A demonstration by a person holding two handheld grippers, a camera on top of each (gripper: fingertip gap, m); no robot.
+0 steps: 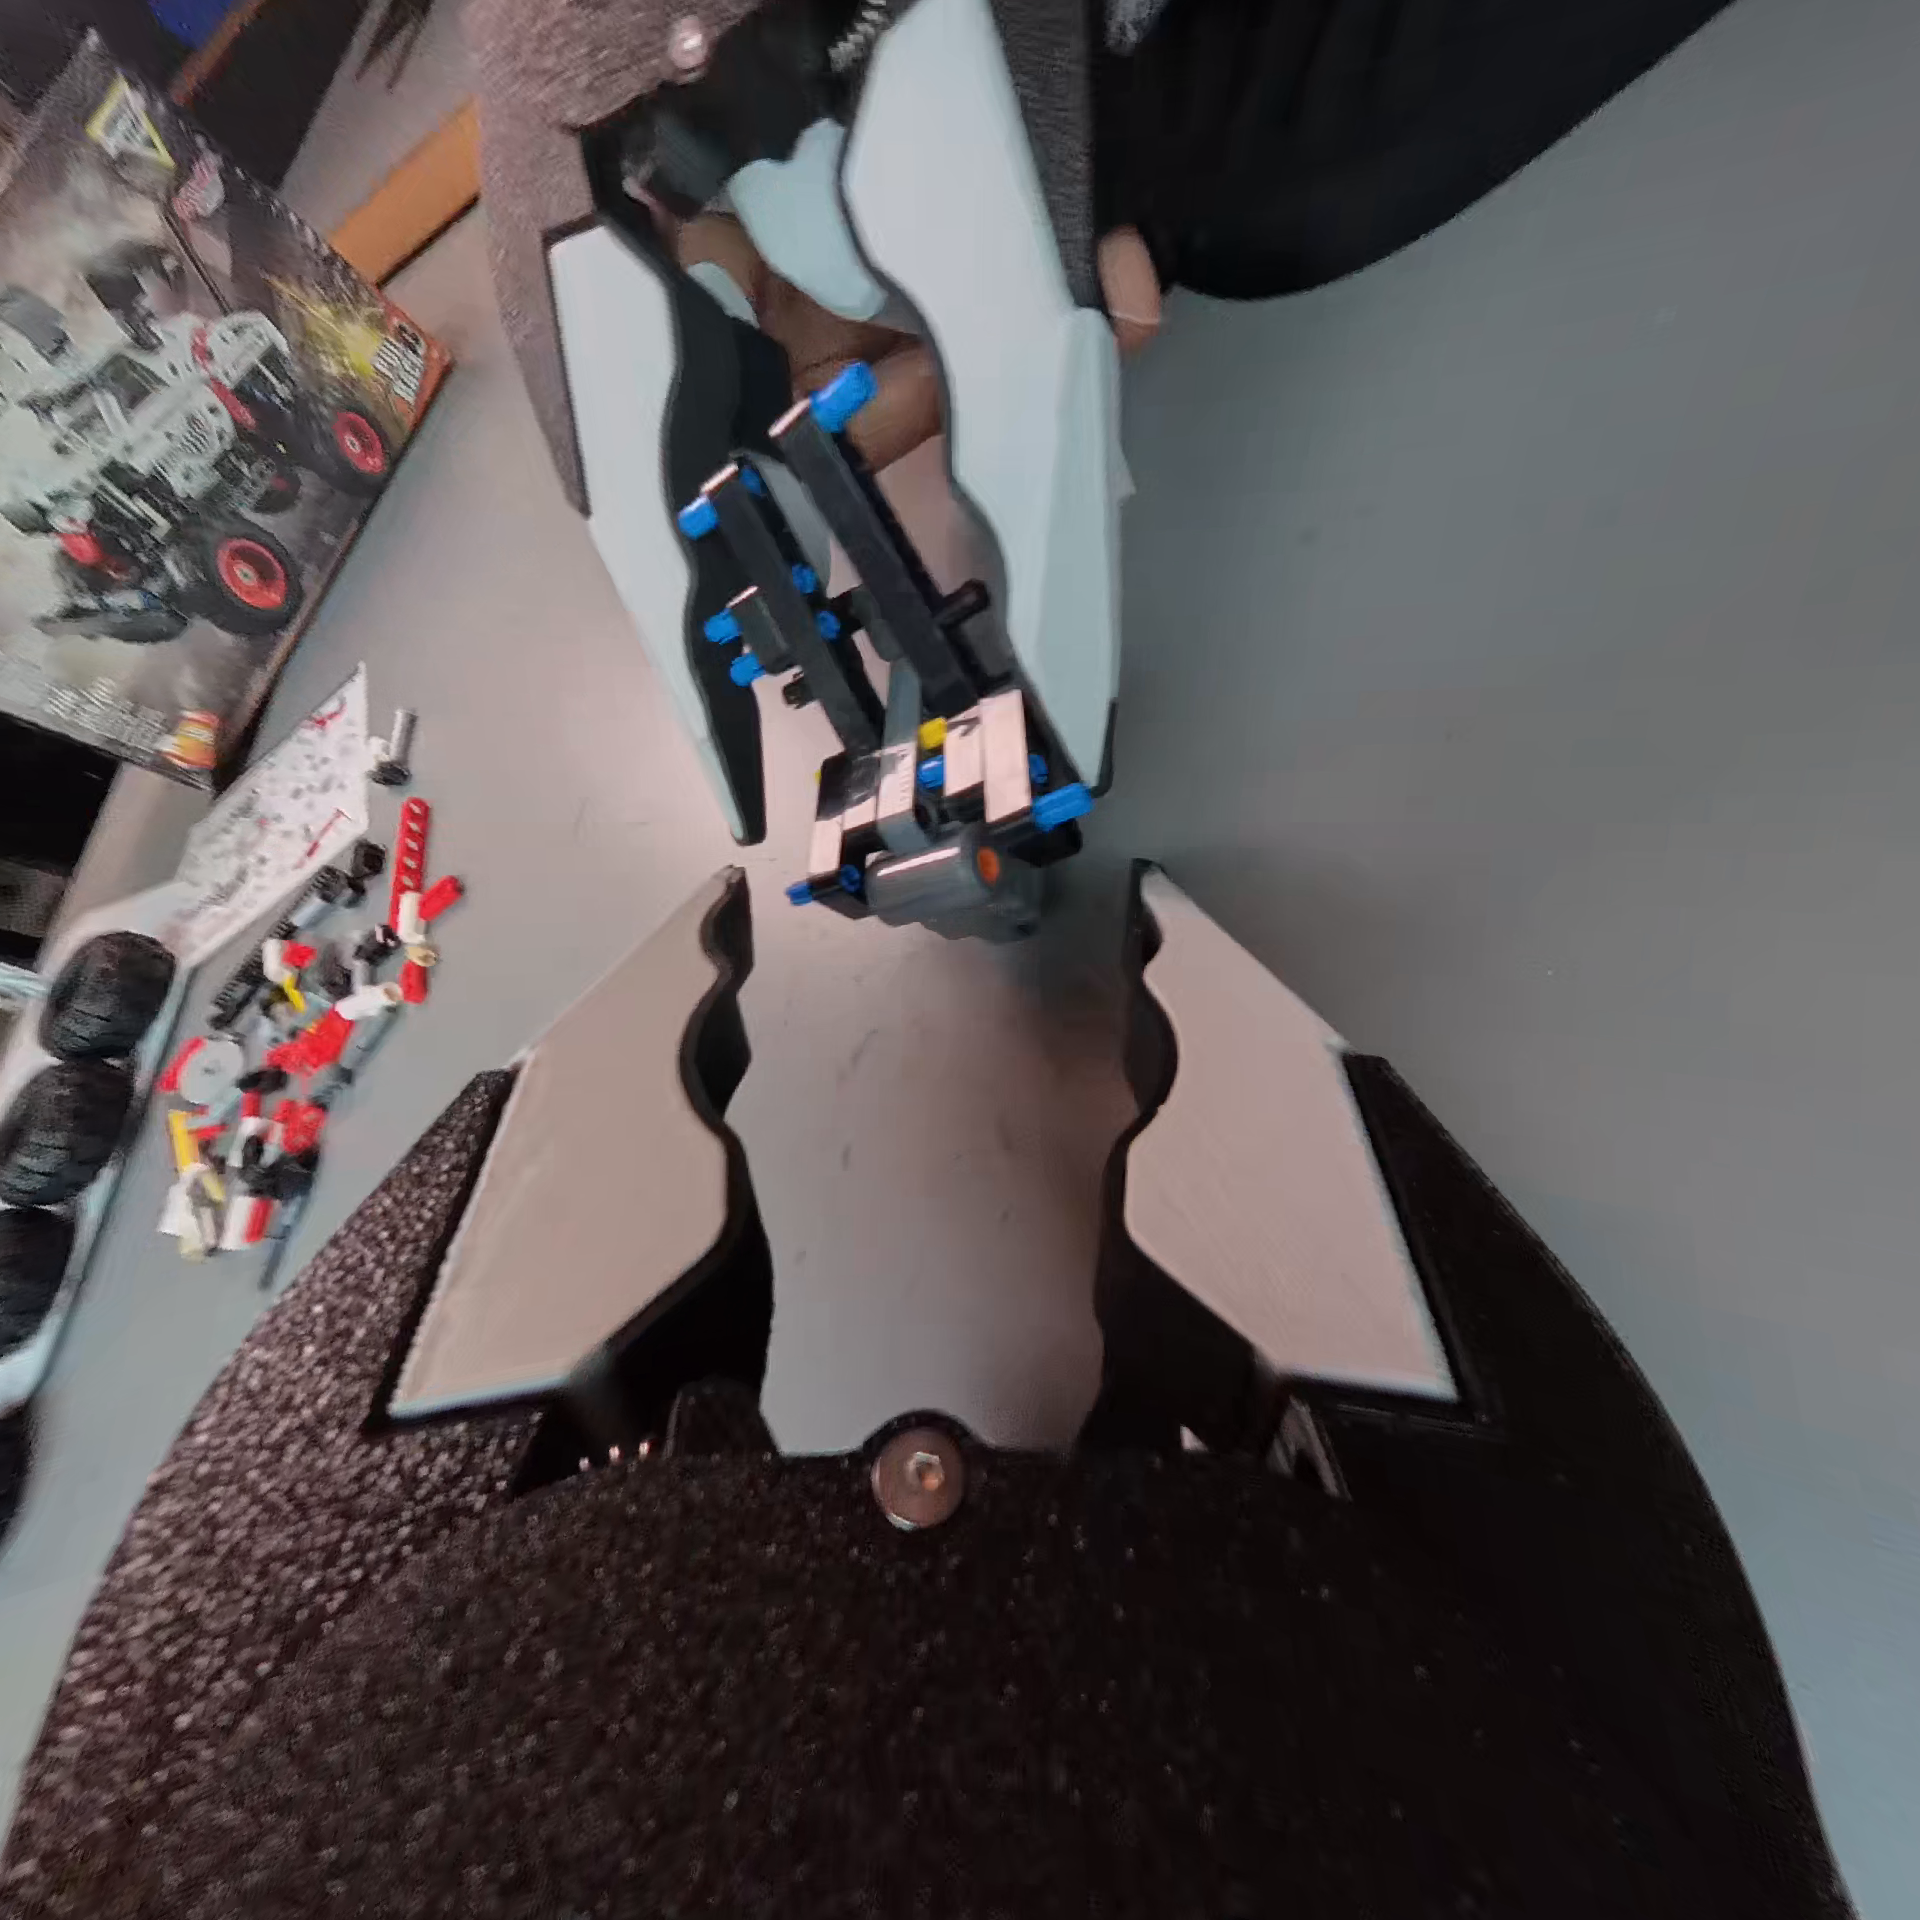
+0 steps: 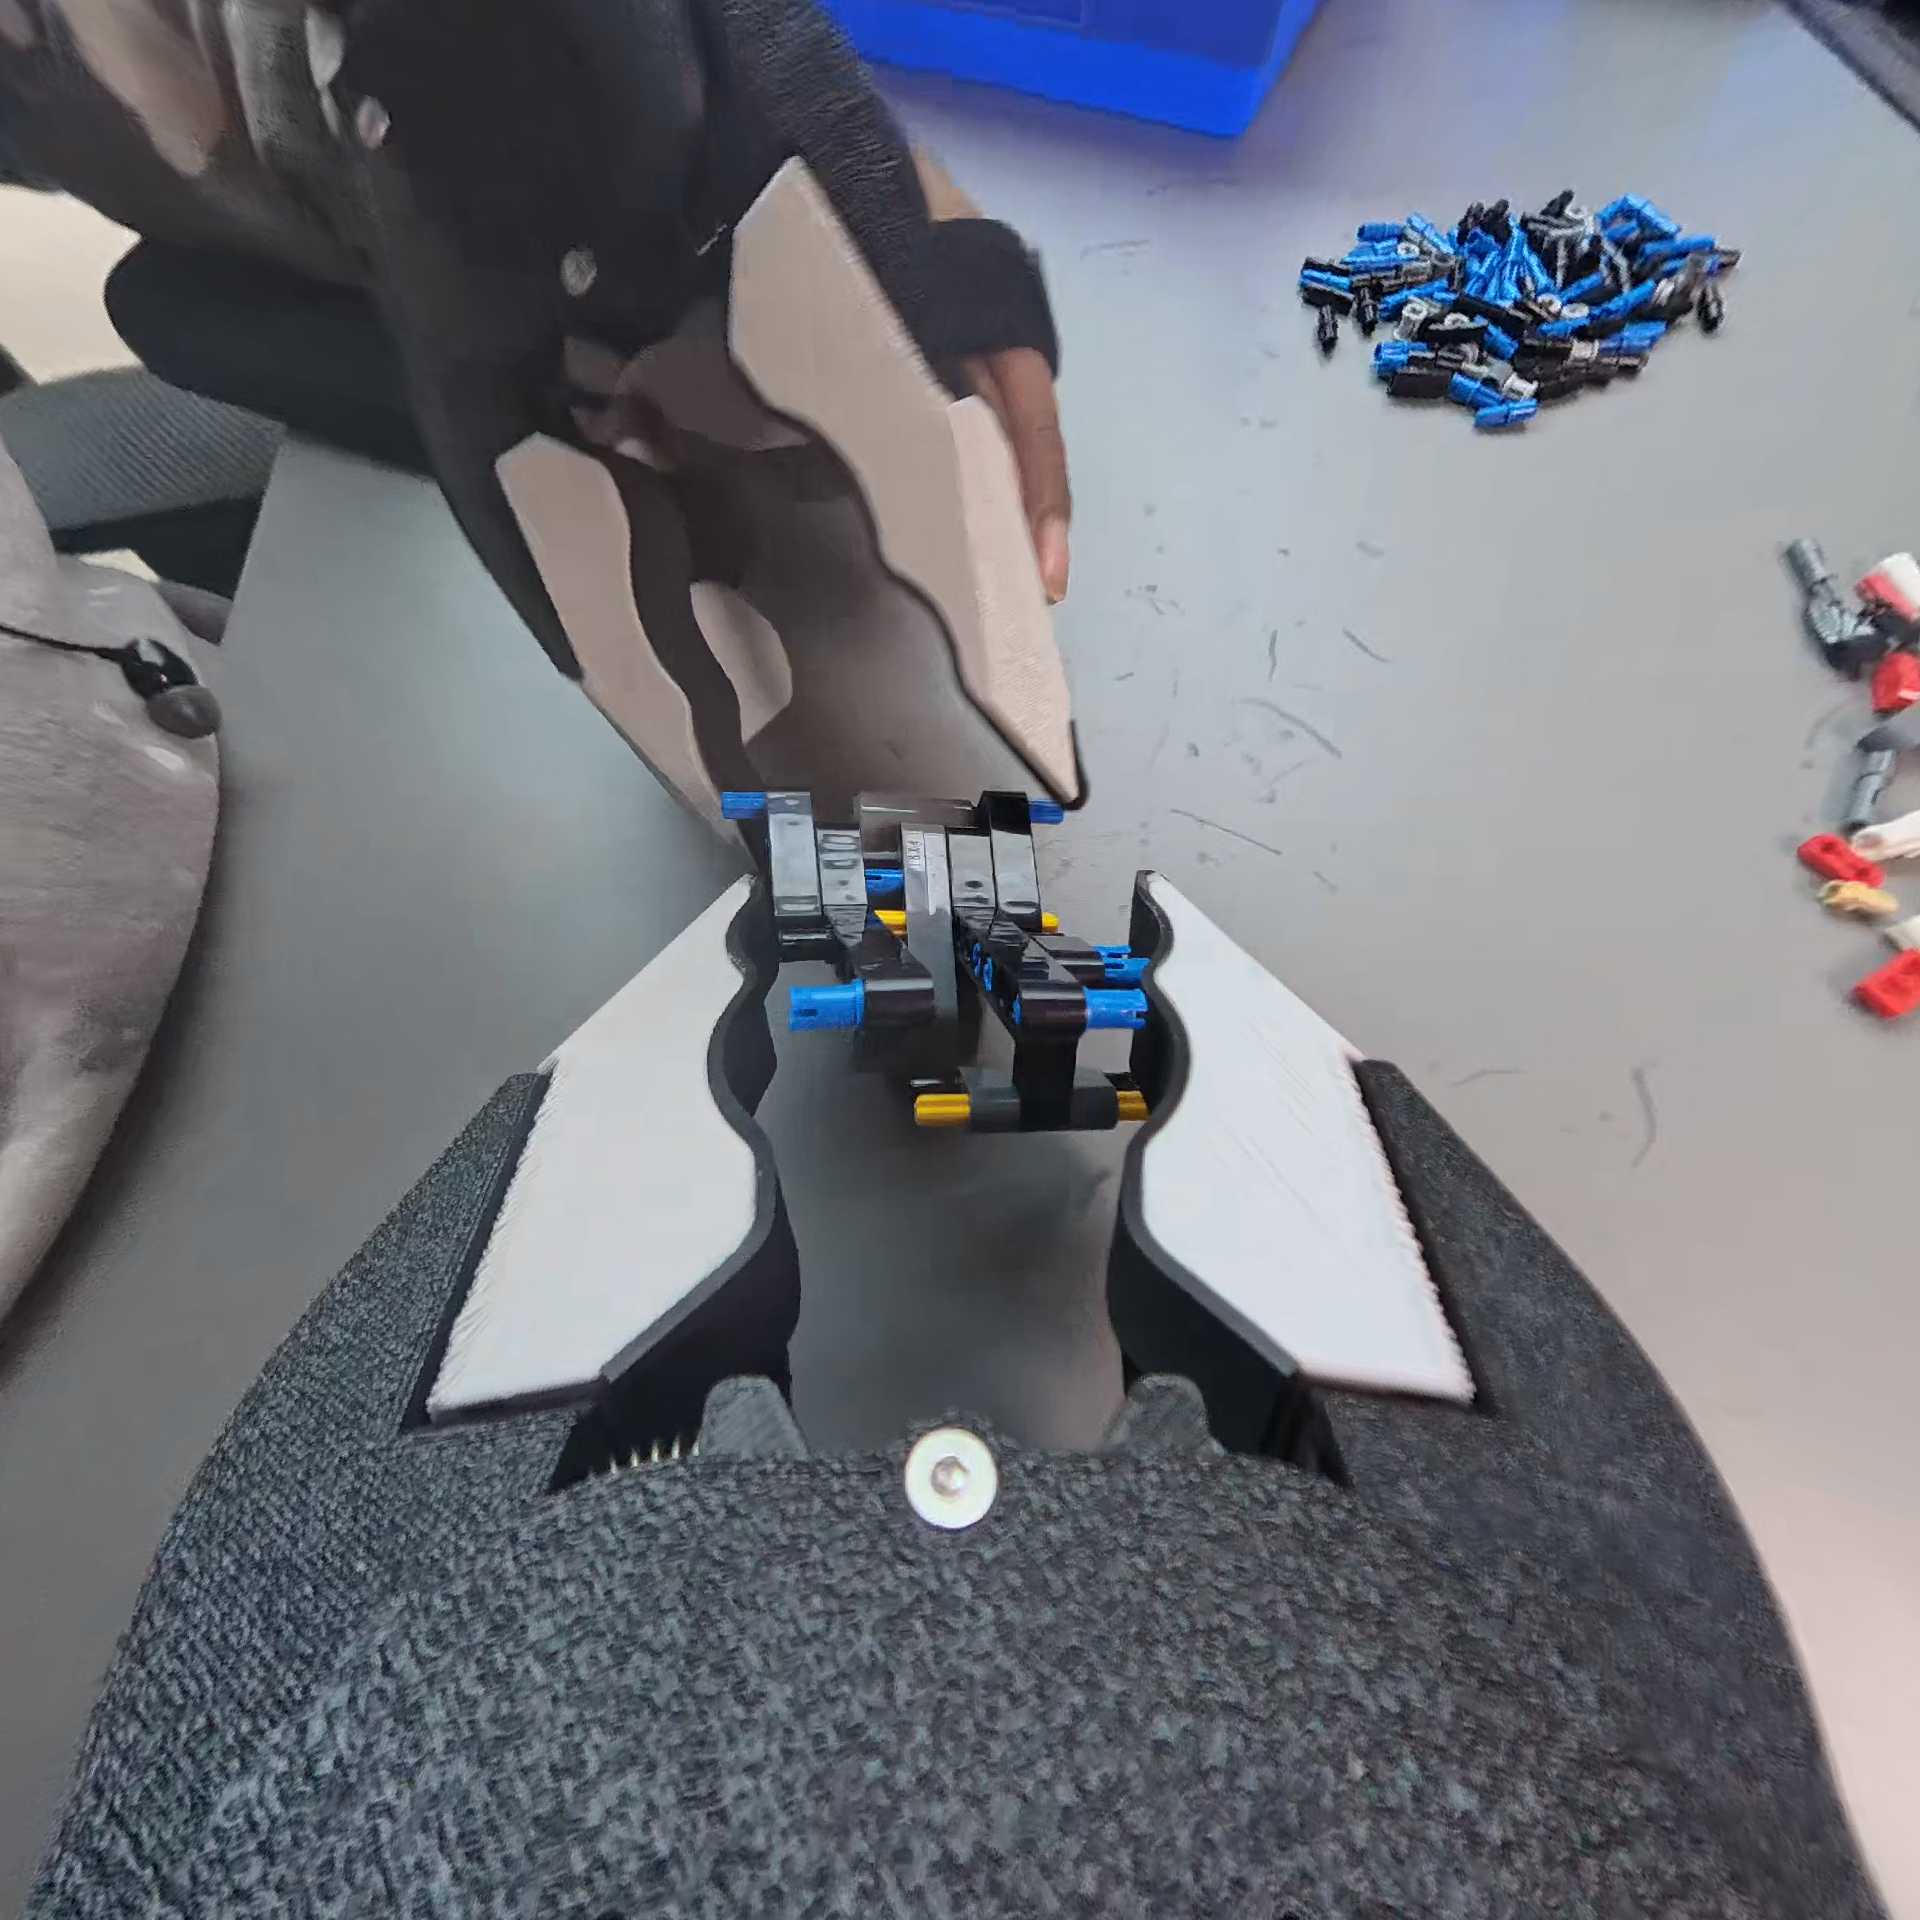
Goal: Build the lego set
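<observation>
The lego assembly (image 2: 956,966), black beams with blue pins and a yellow axle, sits lengthwise between the fingers of my right gripper (image 2: 945,888). The jaws stand wide and press its sides, and its rear end hangs a little above the grey table (image 2: 1455,727). In the left wrist view the assembly (image 1: 894,644) slants down out of the right gripper (image 1: 925,800) towards me. My left gripper (image 1: 935,878) is open and empty, with its tips just short of the assembly's grey front end. In the right wrist view the left gripper (image 2: 904,810) flanks that end.
A lego box (image 1: 208,416), an instruction booklet (image 1: 281,831), a pile of red, white and black pieces (image 1: 301,1039) and black tyres (image 1: 94,1039) lie to the left. A heap of blue and black pins (image 2: 1507,301), a blue bin (image 2: 1091,52) and loose pieces (image 2: 1870,831) lie on the right. Left and right tips are no more than a few centimetres apart.
</observation>
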